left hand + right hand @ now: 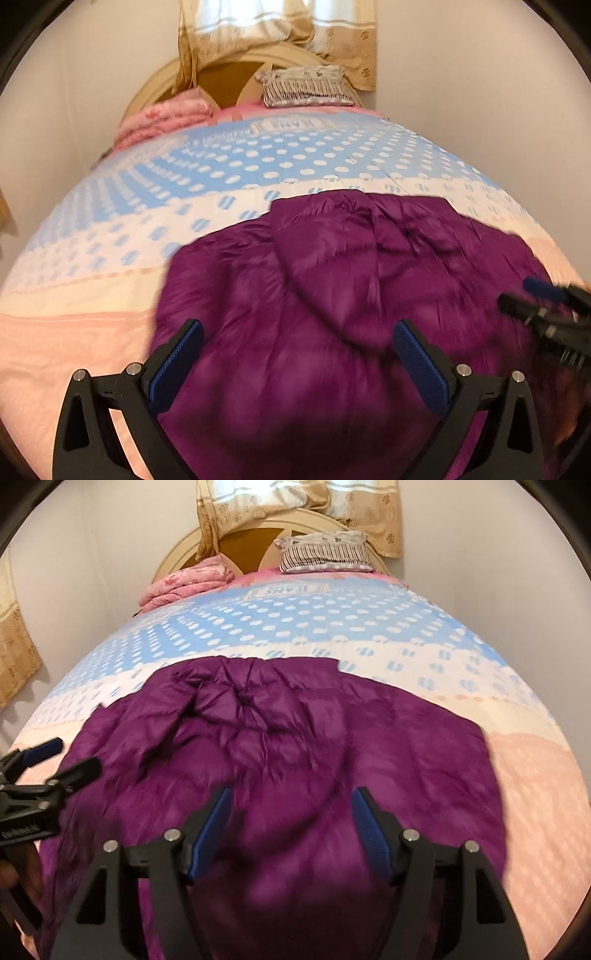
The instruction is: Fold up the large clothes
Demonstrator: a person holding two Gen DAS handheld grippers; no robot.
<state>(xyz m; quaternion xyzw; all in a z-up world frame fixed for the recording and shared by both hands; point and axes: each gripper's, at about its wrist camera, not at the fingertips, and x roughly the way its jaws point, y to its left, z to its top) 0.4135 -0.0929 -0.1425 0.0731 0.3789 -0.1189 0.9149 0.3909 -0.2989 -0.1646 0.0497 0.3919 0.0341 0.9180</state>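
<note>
1. Purple puffer jacket (332, 314) is lying spread on the bed (74, 332), at the end away from the headboard (258, 535), its hood (236, 716) lying rumpled on the jacket's headboard-side part.
2. Left gripper (299, 347) is hovering over the jacket's near part with its fingers (177, 354) released and nothing between them; the right gripper (291, 827) is likewise spread wide above the padding, grasping nothing.
3. Judging by this, a fold is being set up or has just been laid, and the next grasp is what matters.
4. To do it well, each gripper should be taking one matching edge or corner, pinching both padded layers deep in the fingers, since slick quilted fabric is likely to slip.
5. Lifting both sides evenly and laying them toward the headboard should be keeping the fold square; pressing air out afterwards would help.
6. Count: one jacket, two grippers, one striped pillow (325, 552) and one folded pink blanket (184, 585), both sitting against the headboard.
</note>
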